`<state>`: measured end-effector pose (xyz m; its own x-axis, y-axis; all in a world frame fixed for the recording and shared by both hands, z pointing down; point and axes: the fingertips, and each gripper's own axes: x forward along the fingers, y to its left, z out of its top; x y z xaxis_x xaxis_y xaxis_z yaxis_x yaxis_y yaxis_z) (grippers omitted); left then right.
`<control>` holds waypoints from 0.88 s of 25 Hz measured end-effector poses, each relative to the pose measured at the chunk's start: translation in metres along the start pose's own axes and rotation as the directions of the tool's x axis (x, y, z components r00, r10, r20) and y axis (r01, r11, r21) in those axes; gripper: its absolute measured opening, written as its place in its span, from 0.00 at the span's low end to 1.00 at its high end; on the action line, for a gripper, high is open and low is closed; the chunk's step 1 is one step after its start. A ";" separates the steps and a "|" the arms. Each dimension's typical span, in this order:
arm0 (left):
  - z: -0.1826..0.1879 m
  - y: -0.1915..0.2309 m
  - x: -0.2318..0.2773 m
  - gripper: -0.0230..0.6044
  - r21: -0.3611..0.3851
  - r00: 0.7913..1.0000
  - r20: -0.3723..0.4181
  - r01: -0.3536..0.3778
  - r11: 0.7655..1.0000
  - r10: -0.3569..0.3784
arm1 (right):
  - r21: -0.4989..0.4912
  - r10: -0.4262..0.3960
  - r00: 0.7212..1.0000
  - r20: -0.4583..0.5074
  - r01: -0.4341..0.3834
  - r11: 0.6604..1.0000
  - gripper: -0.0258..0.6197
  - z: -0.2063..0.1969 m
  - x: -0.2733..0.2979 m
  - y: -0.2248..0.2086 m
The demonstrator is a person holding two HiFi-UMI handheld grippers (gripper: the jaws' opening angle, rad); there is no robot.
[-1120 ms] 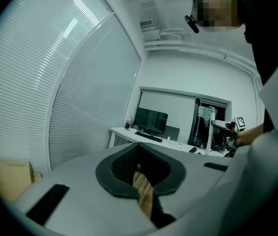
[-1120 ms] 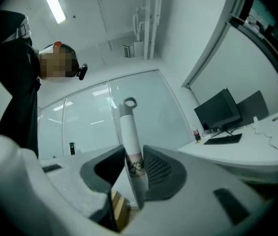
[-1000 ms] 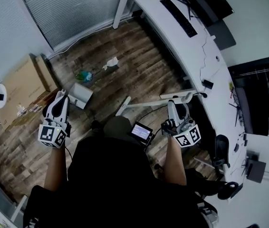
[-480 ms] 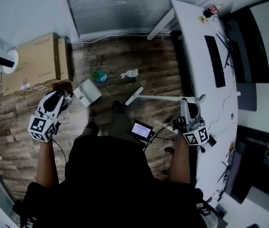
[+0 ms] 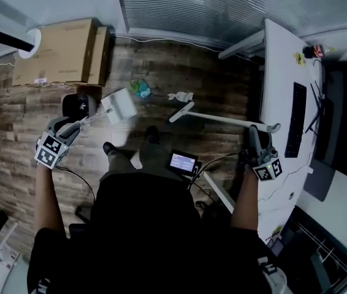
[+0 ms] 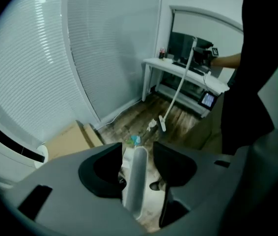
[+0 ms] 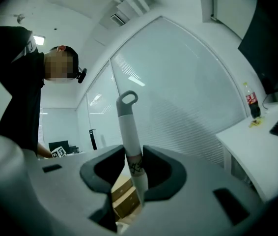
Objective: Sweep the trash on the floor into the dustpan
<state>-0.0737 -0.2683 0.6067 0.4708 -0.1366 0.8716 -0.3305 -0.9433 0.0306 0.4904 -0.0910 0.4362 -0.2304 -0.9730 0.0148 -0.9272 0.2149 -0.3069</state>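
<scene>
A white dustpan (image 5: 119, 106) sits on the wood floor. Its pale handle (image 6: 138, 181) runs back between the jaws of my left gripper (image 5: 75, 116). Those jaws have just been opening and stand open, with a gap on each side of the handle. Beyond the pan lie a green-blue scrap (image 5: 140, 89) and a crumpled white paper (image 5: 181, 95). The broom head (image 5: 181, 111) rests on the floor near the paper. Its long white handle (image 5: 235, 123) leads to my right gripper (image 5: 254, 141), which is shut on the handle (image 7: 129, 127) below the grey hanging loop.
Cardboard boxes (image 5: 63, 51) lie flat against the wall behind the dustpan. A white desk (image 5: 281, 72) with a keyboard (image 5: 297, 118) runs along the right. Window blinds (image 5: 222, 5) line the far wall. A small lit screen (image 5: 183, 162) hangs at the person's waist, with their feet just behind the pan.
The head view has swung round. My left gripper tipped down toward the floor with the dustpan, and its jaws opened round the handle. My right gripper carried the broom sideways toward the desk.
</scene>
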 end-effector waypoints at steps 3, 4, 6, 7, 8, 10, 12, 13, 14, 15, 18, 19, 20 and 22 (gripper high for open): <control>-0.020 0.005 0.016 0.34 0.009 0.994 -0.105 0.010 1.000 -0.009 | -0.002 0.069 0.996 -0.059 -0.069 0.998 0.22 -0.004 0.013 -0.031; -0.026 0.005 0.021 0.34 0.000 0.991 -0.130 0.016 1.000 -0.016 | -0.003 0.091 0.993 -0.079 -0.091 0.996 0.22 -0.006 0.017 -0.038; -0.035 0.006 0.026 0.34 -0.020 0.986 -0.164 0.024 1.000 -0.027 | -0.005 0.124 0.986 -0.113 -0.126 0.992 0.22 -0.008 0.025 -0.051; -0.038 0.006 0.028 0.33 -0.030 0.984 -0.174 0.024 0.999 -0.028 | -0.006 0.137 0.983 -0.125 -0.139 0.990 0.22 -0.008 0.028 -0.058; -0.040 0.006 0.031 0.32 -0.039 0.983 -0.180 0.021 0.999 -0.028 | -0.010 0.148 0.980 -0.136 -0.151 0.989 0.22 -0.008 0.031 -0.064; -0.039 0.007 0.035 0.28 -0.056 0.985 -0.173 0.015 0.998 -0.024 | -0.031 0.168 0.972 -0.167 -0.175 0.984 0.22 -0.007 0.034 -0.075; -0.036 0.008 0.037 0.28 -0.062 0.987 -0.160 0.011 0.998 -0.020 | -0.069 0.185 0.959 -0.216 -0.204 0.977 0.21 -0.006 0.039 -0.083; -0.035 0.008 0.038 0.28 -0.059 0.987 -0.161 0.011 0.998 -0.021 | -0.092 0.194 0.950 -0.245 -0.221 0.971 0.21 -0.006 0.042 -0.086; -0.034 0.007 0.039 0.27 -0.057 0.986 -0.164 0.013 0.998 -0.023 | -0.114 0.203 0.940 -0.273 -0.241 0.964 0.21 -0.007 0.045 -0.088; -0.033 0.007 0.039 0.27 -0.057 0.986 -0.167 0.016 0.998 -0.025 | -0.135 0.214 0.929 -0.301 -0.263 0.955 0.21 -0.009 0.050 -0.090; -0.031 0.007 0.041 0.27 -0.059 0.985 -0.168 0.019 0.998 -0.028 | -0.186 0.250 0.888 -0.385 -0.340 0.922 0.20 -0.025 0.073 -0.091; -0.031 0.007 0.041 0.27 -0.059 0.985 -0.169 0.019 0.998 -0.028 | -0.198 0.263 0.871 -0.414 -0.368 0.909 0.20 -0.036 0.082 -0.089; -0.031 0.007 0.041 0.27 -0.059 0.985 -0.170 0.019 0.998 -0.029 | -0.206 0.277 0.854 -0.440 -0.397 0.895 0.20 -0.049 0.093 -0.086; -0.032 0.005 0.040 0.27 -0.060 0.985 -0.171 0.019 0.998 -0.029 | -0.206 0.321 0.821 -0.472 -0.456 0.866 0.20 -0.079 0.117 -0.071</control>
<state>-0.0827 -0.2691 0.6575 0.3335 -0.0558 0.9411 -0.3700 -0.9259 0.0762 0.5062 -0.2134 0.5349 -0.6261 -0.6903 0.3625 -0.7582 0.6475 -0.0767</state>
